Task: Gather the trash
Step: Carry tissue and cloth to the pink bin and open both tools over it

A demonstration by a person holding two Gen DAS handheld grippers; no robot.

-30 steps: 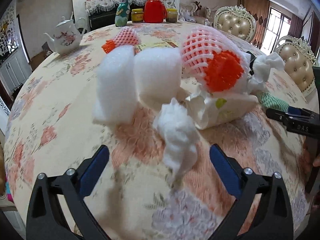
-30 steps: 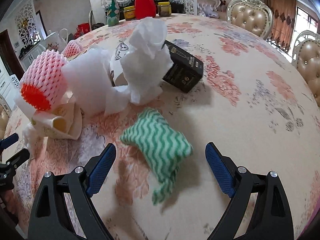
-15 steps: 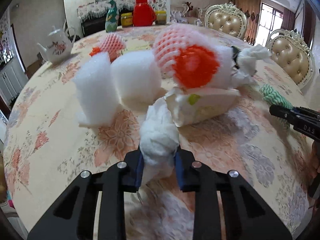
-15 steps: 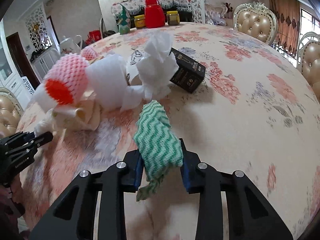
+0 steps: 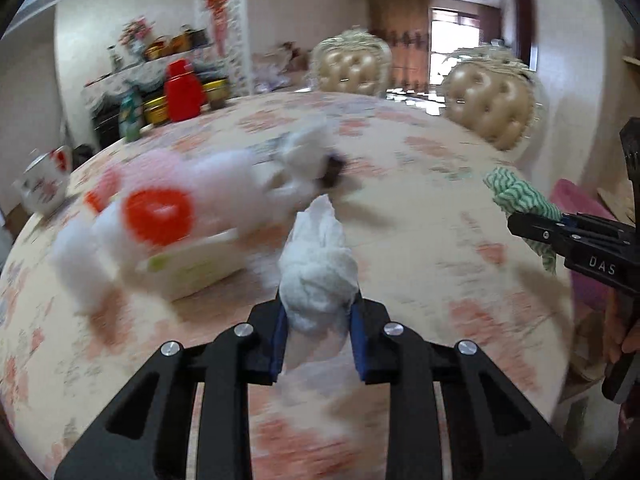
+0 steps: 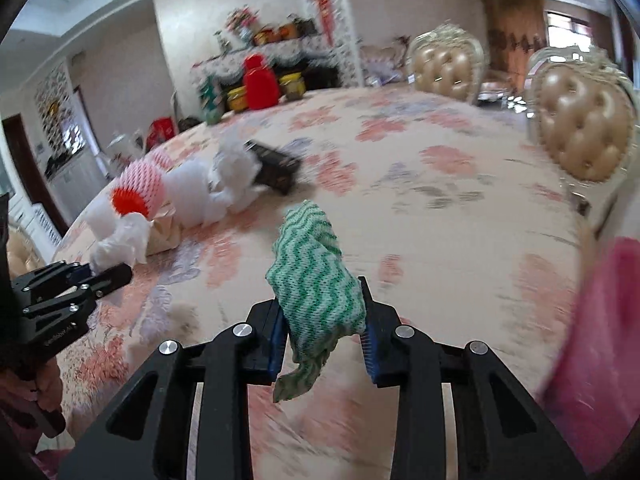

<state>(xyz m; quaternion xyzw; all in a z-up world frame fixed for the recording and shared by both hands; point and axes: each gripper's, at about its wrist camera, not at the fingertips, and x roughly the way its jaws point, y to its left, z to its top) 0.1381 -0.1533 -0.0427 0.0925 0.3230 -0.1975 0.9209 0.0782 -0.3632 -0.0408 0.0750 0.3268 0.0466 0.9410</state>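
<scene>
The left hand-held gripper clamps a crumpled white tissue, lifted off the floral desk. The right hand-held gripper pinches a green-striped cloth near the right edge. Foam trash and a black box lie far left.

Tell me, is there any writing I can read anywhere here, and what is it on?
"DAS": white letters on the black body of the right gripper, seen from the left wrist camera.
Small print on the left gripper, seen from the right wrist camera: too small to read.
The black box: blurred, nothing legible.
</scene>
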